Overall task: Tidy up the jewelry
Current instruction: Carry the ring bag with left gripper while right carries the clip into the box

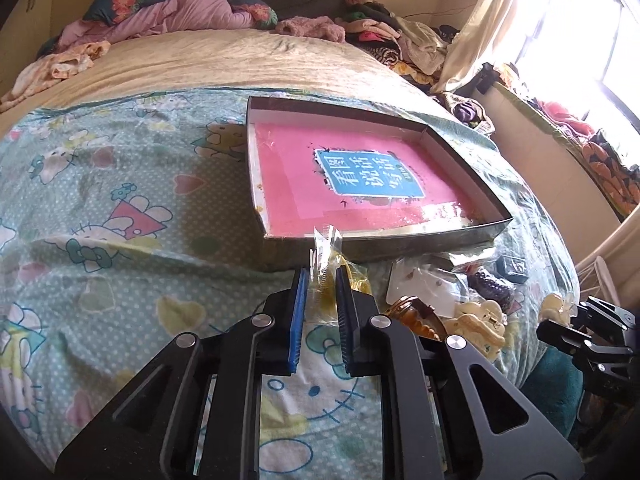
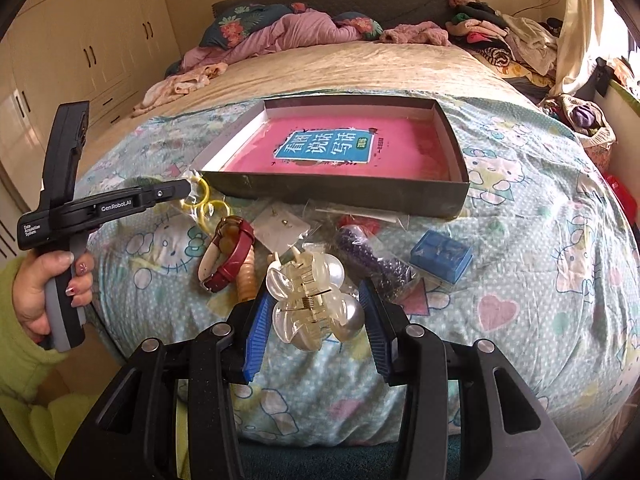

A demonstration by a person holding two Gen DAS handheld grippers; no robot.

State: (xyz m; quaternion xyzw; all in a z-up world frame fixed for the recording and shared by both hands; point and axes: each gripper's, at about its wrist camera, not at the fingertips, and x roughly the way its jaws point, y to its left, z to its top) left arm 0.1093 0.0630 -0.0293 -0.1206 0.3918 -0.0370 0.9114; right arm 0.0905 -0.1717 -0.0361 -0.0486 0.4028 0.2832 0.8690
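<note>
My left gripper (image 1: 322,280) is shut on a clear plastic bag (image 1: 327,264) of yellow rings, held just in front of the shallow dark box (image 1: 384,246). The right wrist view shows that bag (image 2: 204,200) hanging off the left gripper (image 2: 185,189). Inside the box lies a pink book (image 2: 328,148). My right gripper (image 2: 315,295) is shut on a clear hair claw (image 2: 308,280) with pearl balls, lifted above the bedspread. Loose on the spread lie a red-strapped watch (image 2: 228,256), an earring card (image 2: 280,228), a bag of purple beads (image 2: 368,252) and a small blue box (image 2: 440,256).
Everything rests on a bed with a cartoon-print spread (image 2: 520,208). Crumpled bedding (image 2: 280,32) and clothes (image 2: 500,40) pile up at the headboard and far right. A hand in a green sleeve (image 2: 24,320) grips the left handle. A wardrobe (image 2: 80,40) stands on the left.
</note>
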